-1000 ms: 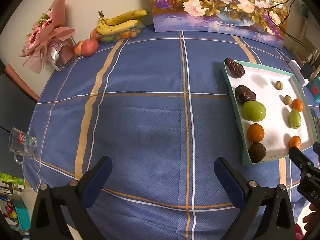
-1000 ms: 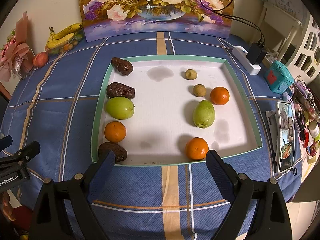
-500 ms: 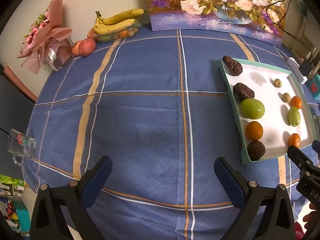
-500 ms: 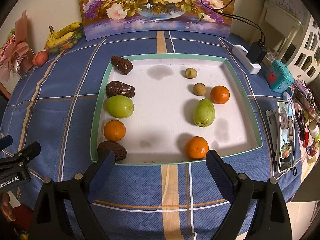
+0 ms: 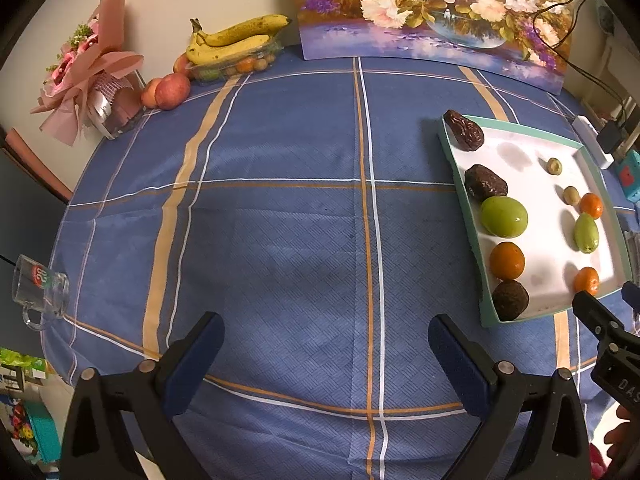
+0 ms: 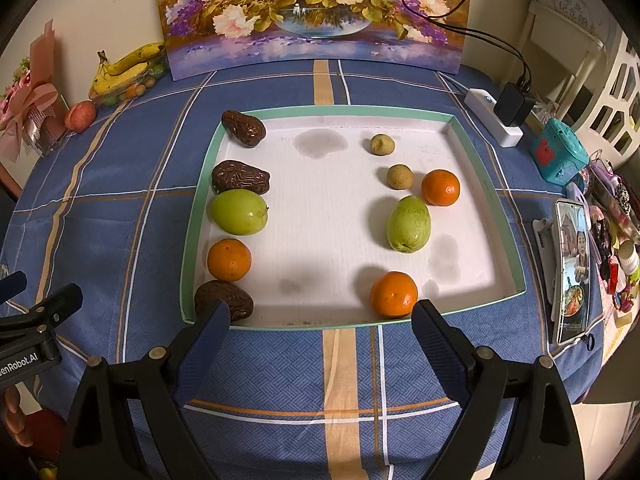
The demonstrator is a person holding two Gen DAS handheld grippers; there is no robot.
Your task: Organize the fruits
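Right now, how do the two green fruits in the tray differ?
The left green fruit lies crosswise in the column along the tray's left wall, touching a dark date; the right green fruit lies lengthwise, pear-shaped, away from the walls. The left one looks rounder and glossier. Both are pale green and ungrasped.

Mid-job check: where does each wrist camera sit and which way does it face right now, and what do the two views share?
Left wrist: on the left gripper, over bare tablecloth, facing the far wall; its open fingers and the right gripper's tip show.
Right wrist: on the right gripper, at the tray's near edge; its open fingers and the left gripper show.
Shared: tray, bananas, painting.
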